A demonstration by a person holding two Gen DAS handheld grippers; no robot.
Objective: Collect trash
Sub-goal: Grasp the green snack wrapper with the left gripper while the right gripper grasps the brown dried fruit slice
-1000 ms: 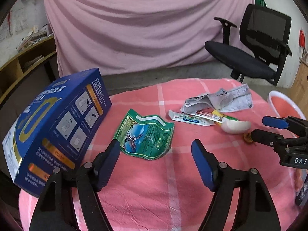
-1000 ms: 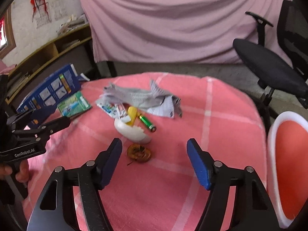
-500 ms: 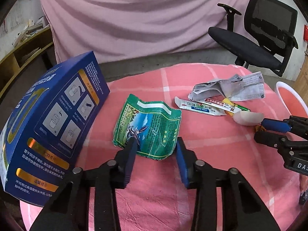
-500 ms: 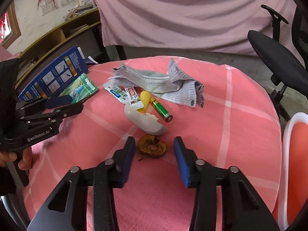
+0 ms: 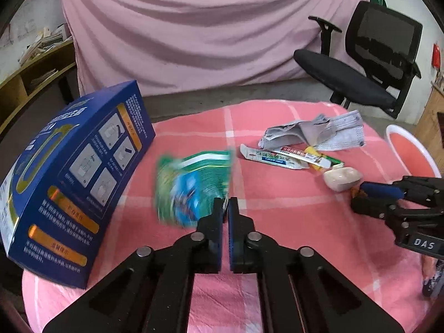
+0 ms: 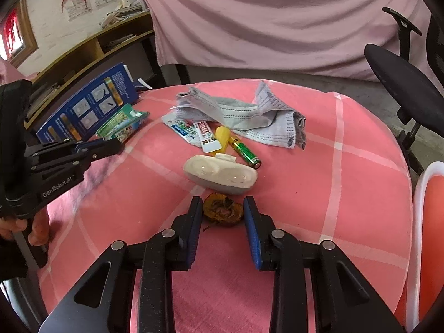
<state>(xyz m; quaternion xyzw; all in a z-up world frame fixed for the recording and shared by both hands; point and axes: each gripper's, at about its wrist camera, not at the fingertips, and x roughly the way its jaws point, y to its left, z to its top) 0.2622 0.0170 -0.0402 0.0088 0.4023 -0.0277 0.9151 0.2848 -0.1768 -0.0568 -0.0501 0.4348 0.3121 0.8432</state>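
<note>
Right now the crumpled green foil packet (image 5: 191, 186), blurred in the left wrist view, lies on the pink checked tablecloth (image 5: 291, 222) beside the tilted blue cardboard box (image 5: 75, 177). The left gripper (image 5: 225, 204) has its jaws clenched together at the packet's near right corner; whether the foil is pinched between them cannot be told. The right gripper (image 6: 223, 208) is closing, its blue pads just flanking the brown dried fruit scrap (image 6: 222, 213), which sits in front of the white plastic case (image 6: 219, 174).
</note>
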